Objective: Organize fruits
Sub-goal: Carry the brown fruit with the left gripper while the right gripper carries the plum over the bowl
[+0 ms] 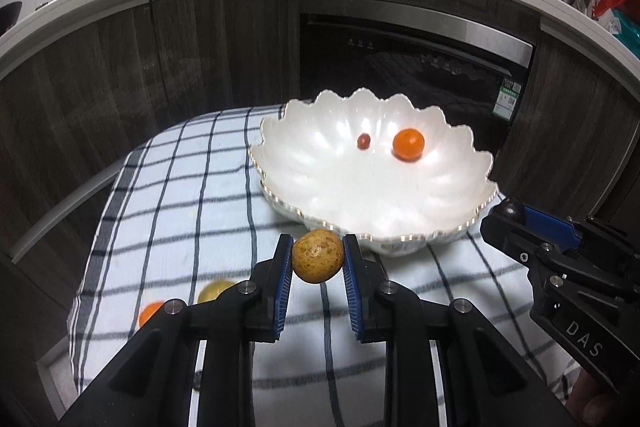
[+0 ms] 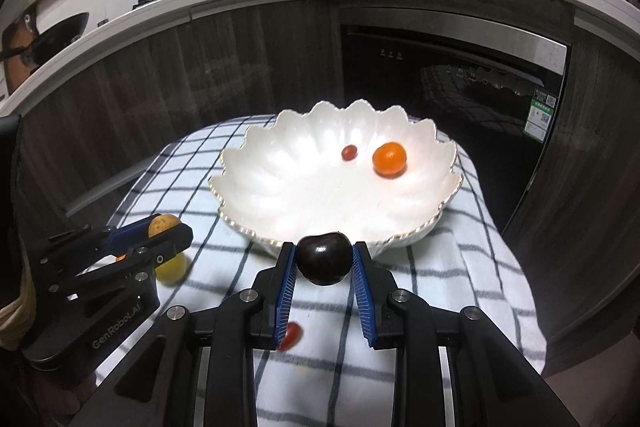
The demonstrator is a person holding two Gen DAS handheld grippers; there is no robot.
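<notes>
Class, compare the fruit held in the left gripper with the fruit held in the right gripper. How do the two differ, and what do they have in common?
Colour: the tan fruit in the left gripper is yellowish brown; the dark fruit in the right gripper is near black.
Surface: the tan fruit is speckled and dull; the dark fruit is smooth and glossy.
Shared: both are small and roundish, each pinched between blue pads, just short of the white bowl's near rim.
</notes>
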